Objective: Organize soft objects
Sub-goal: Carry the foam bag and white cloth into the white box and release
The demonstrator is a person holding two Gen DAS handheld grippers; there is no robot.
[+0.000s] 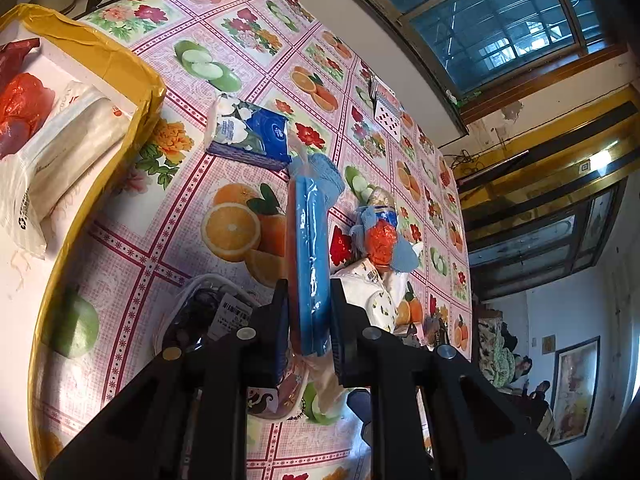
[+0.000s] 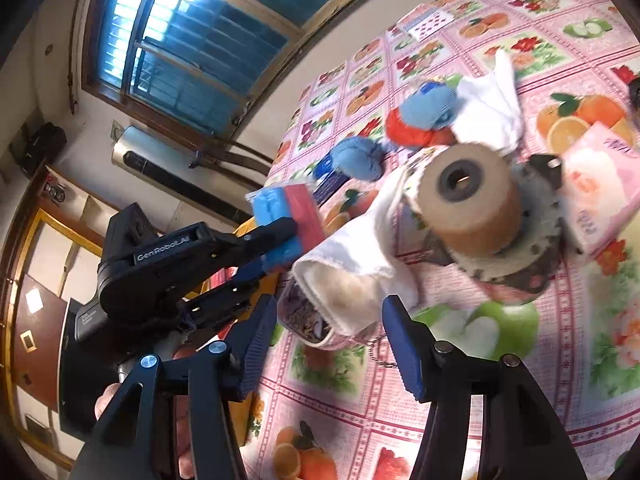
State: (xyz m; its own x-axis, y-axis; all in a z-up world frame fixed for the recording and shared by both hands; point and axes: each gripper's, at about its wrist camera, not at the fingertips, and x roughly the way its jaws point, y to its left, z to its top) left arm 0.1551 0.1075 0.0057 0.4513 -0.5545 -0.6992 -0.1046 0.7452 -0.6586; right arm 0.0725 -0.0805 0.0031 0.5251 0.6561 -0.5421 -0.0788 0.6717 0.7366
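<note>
A: Starting nearest us, our left tongs [image 1: 310, 312] are clenched on the blue-and-red sponge pack [image 1: 308, 264], low in the centre of the left wrist frame. Its long axis runs straight away from the tongs, up the frame, so it stands on edge above the table [image 1: 168, 240].

B: And the box [image 1: 100, 52] it likely goes to?

A: We see it at the upper left of that frame, yellow-taped, with bagged items already inside. It lies left of the pack, so we judge the left arm must swing that way.

B: Our right tongs [image 2: 330, 344]?

A: Released, jaws wide, empty, at the bottom of the right wrist frame. Just beyond them lies a white towel [image 2: 352, 256], then a tape roll [image 2: 468, 196].

B: How does the pack look?

A: Glossy wrap, flat, soft-edged. Farthest, blue and orange yarn balls [image 2: 416, 120] sit mid-table.
</note>
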